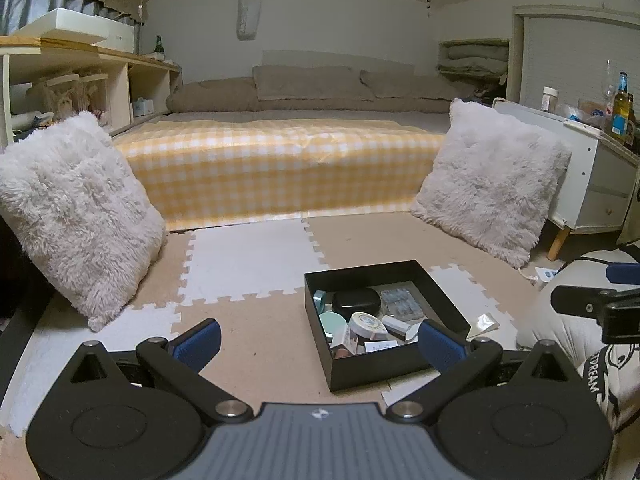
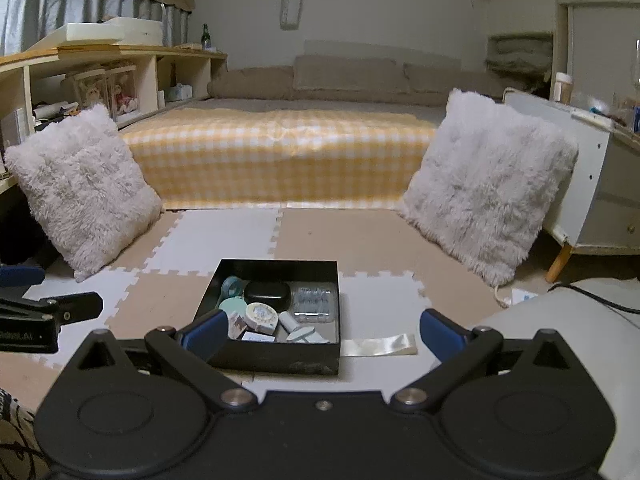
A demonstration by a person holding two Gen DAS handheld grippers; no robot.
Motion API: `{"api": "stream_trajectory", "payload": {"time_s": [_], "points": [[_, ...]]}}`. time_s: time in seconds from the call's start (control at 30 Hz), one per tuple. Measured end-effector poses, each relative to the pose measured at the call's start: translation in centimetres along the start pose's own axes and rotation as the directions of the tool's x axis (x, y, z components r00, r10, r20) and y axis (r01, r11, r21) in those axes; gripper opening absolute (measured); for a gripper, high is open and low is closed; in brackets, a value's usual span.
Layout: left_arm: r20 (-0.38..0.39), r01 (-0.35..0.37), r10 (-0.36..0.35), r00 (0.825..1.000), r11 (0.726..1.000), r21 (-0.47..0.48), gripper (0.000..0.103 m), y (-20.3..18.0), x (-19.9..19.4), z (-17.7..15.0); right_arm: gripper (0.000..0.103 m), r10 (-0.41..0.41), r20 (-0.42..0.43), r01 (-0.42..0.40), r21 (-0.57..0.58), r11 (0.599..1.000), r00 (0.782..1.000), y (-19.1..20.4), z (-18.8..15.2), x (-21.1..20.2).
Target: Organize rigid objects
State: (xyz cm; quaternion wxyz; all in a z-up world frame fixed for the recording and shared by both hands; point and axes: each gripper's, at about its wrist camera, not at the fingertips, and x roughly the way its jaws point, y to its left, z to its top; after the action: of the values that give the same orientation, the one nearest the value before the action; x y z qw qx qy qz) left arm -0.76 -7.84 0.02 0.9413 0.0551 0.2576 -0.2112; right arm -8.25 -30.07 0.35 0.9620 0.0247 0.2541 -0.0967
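Both claws were spread wide with nothing between the blue pads, hanging low over the foam floor mat (image 2: 372, 236). The black box (image 2: 276, 354) sat on the mat right in front of the right claw (image 2: 322, 334), its near-left corner tucked behind that claw's left pad. From the left claw (image 1: 320, 342) the same box (image 1: 384, 364) lay ahead and off to the right, turned cornerwise, partly covered by the right pad.

The right view showed the contents better: a black case (image 2: 267, 294), a round white tin (image 2: 261, 315), a clear blister pack (image 2: 314, 303), a teal tape roll (image 2: 232, 286). A shiny strip (image 2: 380, 346) lay just right of the box; the left view only caught a scrap of it. The smaller bits in the box were too jumbled to name. Each view also clipped the other claw at its edge.
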Motion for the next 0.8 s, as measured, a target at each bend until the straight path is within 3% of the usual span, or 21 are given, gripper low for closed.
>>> {"api": "stream_trajectory", "payload": {"time_s": [0.8], "points": [[0.046,-0.013,0.015,0.999,0.999,-0.031,0.103,0.26,-0.60,-0.99,0.103,-0.025,0.022,0.025,-0.016,1.000,0.999,0.39,-1.03,0.15]]}}
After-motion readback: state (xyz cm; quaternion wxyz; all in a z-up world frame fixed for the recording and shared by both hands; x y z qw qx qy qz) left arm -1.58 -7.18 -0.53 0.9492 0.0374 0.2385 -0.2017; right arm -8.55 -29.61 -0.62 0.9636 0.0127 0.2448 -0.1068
